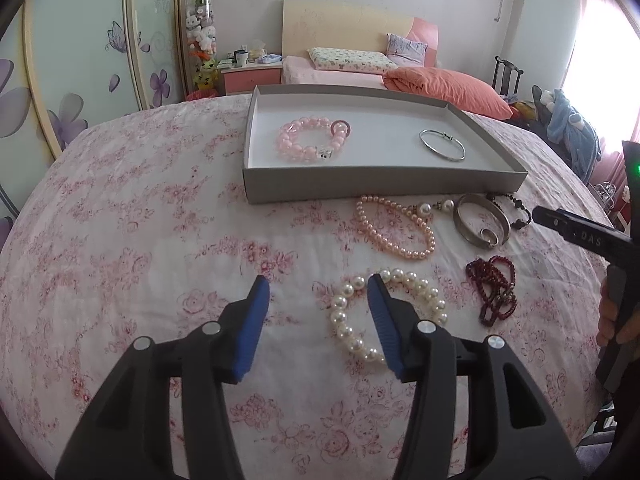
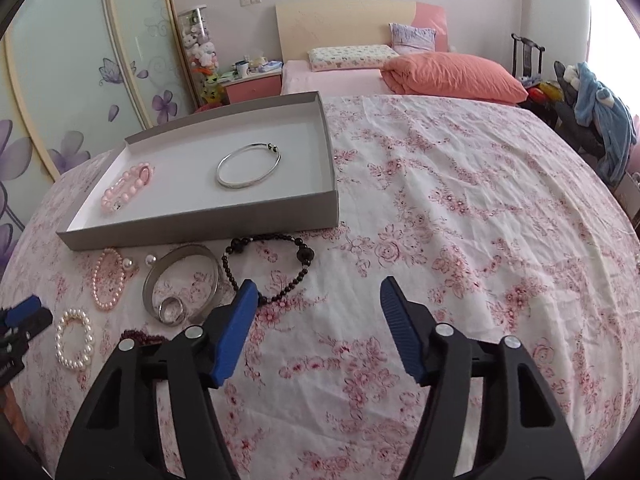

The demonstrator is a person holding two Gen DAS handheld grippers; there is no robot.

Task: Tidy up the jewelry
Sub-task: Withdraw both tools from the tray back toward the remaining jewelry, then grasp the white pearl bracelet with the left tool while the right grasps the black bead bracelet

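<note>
A grey shallow box (image 1: 360,188) (image 2: 208,224) on the floral cloth holds a pink bead bracelet (image 1: 312,142) (image 2: 126,192) and a thin silver bangle (image 1: 442,145) (image 2: 248,166). In front of the box lie a peach pearl bracelet (image 1: 394,226) (image 2: 107,280), a wide silver bangle (image 1: 482,220) (image 2: 182,290), a black bead bracelet (image 1: 512,208) (image 2: 272,272), dark red beads (image 1: 494,290) (image 2: 142,337) and a white pearl bracelet (image 1: 384,312) (image 2: 74,340). My left gripper (image 1: 318,288) is open and empty, its right finger over the white pearls. My right gripper (image 2: 318,292) is open and empty, right of the black beads.
The table wears a pink floral cloth (image 2: 460,220). Behind it stand a bed with an orange quilt (image 1: 444,86), a pink nightstand (image 1: 252,76) and wardrobe doors with purple flowers (image 1: 80,80). A chair with blue clothes (image 2: 600,120) is at the right.
</note>
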